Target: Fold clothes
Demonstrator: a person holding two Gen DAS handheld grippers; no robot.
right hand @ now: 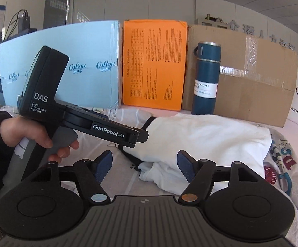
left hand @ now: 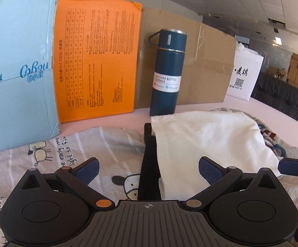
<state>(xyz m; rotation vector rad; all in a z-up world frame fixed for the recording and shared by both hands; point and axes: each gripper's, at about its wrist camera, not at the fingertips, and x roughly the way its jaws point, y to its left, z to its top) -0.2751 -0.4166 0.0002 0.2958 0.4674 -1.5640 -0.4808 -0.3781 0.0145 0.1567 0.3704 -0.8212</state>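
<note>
Well, big office room, panelled ceiling, stacked cartons far off. Pink table [left hand: 272, 111] lay under printed cartoon sheet [left hand: 107, 144]. Along back stood light-blue box [left hand: 15, 72], brown carton [left hand: 206, 61], orange box [left hand: 97, 61], white paper bag [left hand: 244, 76], blue vacuum bottle [left hand: 166, 72] upright before carton. White garment [left hand: 206, 140] lay folded on sheet over dark cloth [left hand: 149, 164]. Left gripper [left hand: 148, 169] spread wide, holding nothing, over dark cloth. Right gripper [right hand: 145, 165] spread wide, empty, near garment's edge.
</note>
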